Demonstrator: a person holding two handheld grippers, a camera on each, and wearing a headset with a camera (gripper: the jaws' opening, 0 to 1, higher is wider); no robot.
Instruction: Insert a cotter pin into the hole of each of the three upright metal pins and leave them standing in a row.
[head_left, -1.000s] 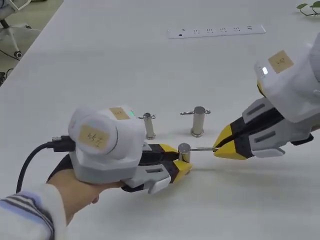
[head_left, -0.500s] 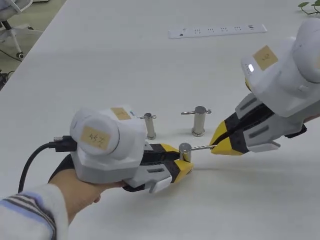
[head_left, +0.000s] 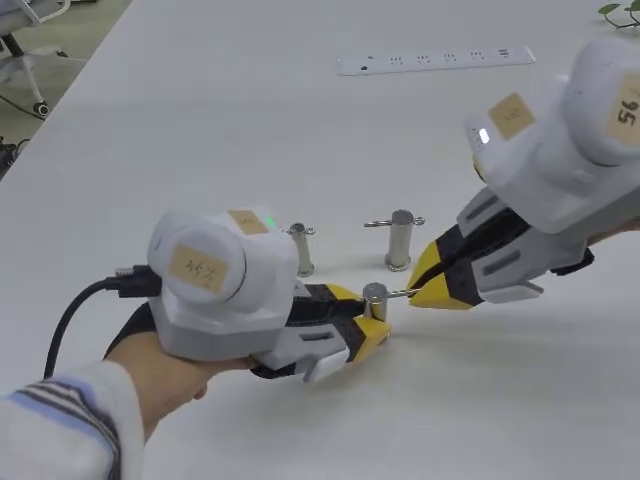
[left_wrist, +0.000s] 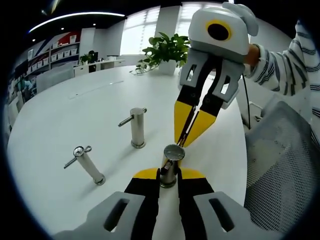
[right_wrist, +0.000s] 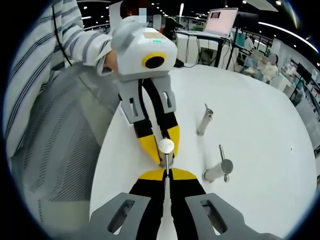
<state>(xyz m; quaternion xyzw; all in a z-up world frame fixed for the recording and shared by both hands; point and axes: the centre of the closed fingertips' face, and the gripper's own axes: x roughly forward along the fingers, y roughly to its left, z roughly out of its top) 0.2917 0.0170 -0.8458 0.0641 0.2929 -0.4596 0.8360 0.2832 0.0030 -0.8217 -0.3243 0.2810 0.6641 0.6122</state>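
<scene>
The left gripper (head_left: 372, 322) clamped the near metal pin (head_left: 374, 295); the right gripper (head_left: 424, 293) pinched a cotter pin (head_left: 398, 294), mostly hidden between its jaws.

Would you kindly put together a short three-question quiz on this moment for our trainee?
1. True or false: the left gripper is shut on the nearest upright silver metal pin.
2. The right gripper holds: A) a thin wire cotter pin; B) a screw; C) nothing.
3. How many upright pins already carry a cotter pin through the hole?
Key: 1 true; 2 A; 3 two, the left rear pin and the right rear pin.
</scene>
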